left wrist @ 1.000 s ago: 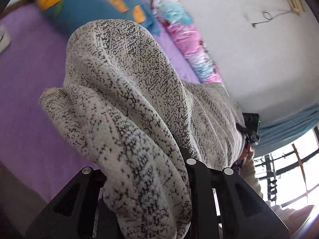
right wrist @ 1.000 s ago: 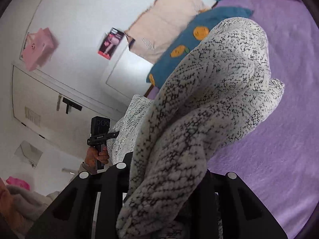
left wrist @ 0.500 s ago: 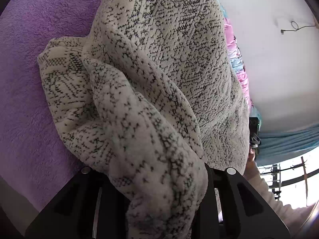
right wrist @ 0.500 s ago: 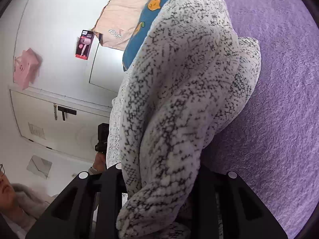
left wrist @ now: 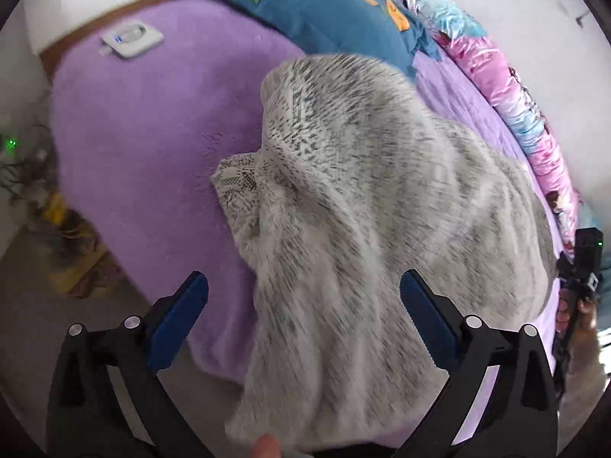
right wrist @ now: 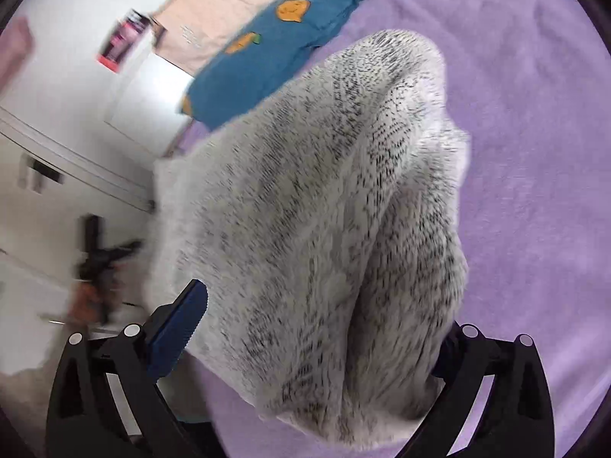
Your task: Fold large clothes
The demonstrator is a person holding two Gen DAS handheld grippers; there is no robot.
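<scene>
On the purple bed, the grey sweater stretches lengthwise away; both grippers gape wide, gripping nothing.

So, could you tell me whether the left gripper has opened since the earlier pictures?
Yes. The left gripper was clamped on the sweater; now its jaws stand wide apart, sweater lying on the purple blanket.

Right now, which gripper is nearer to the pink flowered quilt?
Right. The right gripper is just beside the lower end of the quilt; the left gripper is across the grey sweater from it.
</scene>
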